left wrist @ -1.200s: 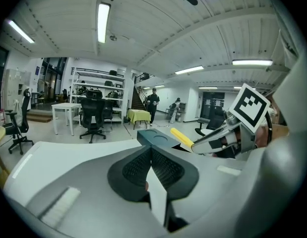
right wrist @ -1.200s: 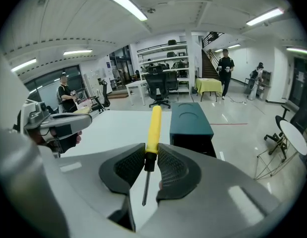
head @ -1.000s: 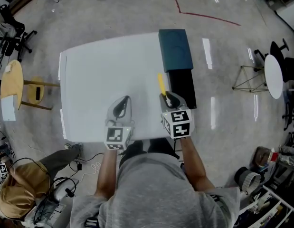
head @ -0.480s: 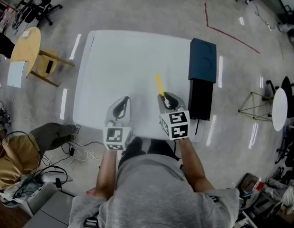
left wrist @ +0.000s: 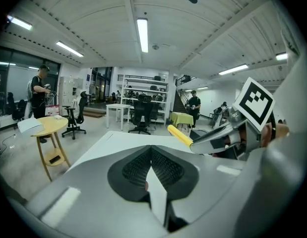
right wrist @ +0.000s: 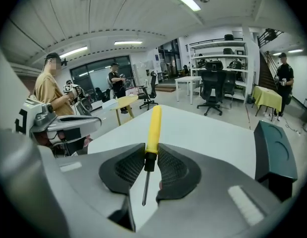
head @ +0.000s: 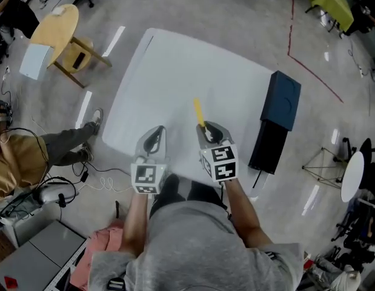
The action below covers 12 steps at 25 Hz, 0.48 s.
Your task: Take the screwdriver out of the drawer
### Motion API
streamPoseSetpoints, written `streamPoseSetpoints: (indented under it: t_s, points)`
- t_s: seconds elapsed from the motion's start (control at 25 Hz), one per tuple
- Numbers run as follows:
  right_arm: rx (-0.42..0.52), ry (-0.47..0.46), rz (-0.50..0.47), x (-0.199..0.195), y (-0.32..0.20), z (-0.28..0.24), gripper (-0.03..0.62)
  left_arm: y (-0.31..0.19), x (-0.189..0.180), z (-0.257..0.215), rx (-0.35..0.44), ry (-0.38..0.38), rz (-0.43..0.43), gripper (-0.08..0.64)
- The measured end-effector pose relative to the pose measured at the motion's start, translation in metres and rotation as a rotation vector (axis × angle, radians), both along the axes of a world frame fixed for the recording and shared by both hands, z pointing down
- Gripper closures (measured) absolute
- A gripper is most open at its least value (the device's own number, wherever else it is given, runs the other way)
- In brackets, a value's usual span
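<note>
The right gripper [right wrist: 151,155] is clamping the screwdriver [right wrist: 153,128] at the dark collar where the yellow handle meets the metal shaft. This is probably the steadiest place to pinch it, since the handle is sticking out forward past the jaws while the thin shaft is running back between the pads. The tool is being carried in the air over the white table [head: 169,83], pointing away from the person. It is well apart from the drawer [head: 267,147], which is standing pulled out of the dark blue cabinet [head: 284,100] at the table's right edge. Judging by that, the removal itself is looking done and the screwdriver is likely heading for a spot on the tabletop. The left gripper [head: 154,137] is hovering just beside the right one with its jaws pressed together on nothing. It seems to be merely riding along, as the one-handed carry is giving it no job.
</note>
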State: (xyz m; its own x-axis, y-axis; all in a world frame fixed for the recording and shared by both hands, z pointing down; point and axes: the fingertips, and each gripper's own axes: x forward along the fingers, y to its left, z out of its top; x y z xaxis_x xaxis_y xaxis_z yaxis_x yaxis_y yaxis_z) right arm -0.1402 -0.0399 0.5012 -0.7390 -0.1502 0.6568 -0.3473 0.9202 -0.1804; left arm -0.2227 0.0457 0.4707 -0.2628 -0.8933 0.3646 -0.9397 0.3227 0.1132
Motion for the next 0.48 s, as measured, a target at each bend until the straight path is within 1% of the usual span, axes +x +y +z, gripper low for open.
streamPoseSetpoints:
  t_s: [0.24,0.48]
  points:
    - [-0.006,0.008,-0.093,-0.039,0.016,0.01,0.509,0.021,-0.027,0.013,-0.018,0.015,-0.083,0.548]
    - [-0.02,0.027,-0.171,-0.072,0.031,0.028,0.511,0.035,-0.048,0.028,-0.03,0.033,-0.142,0.548]
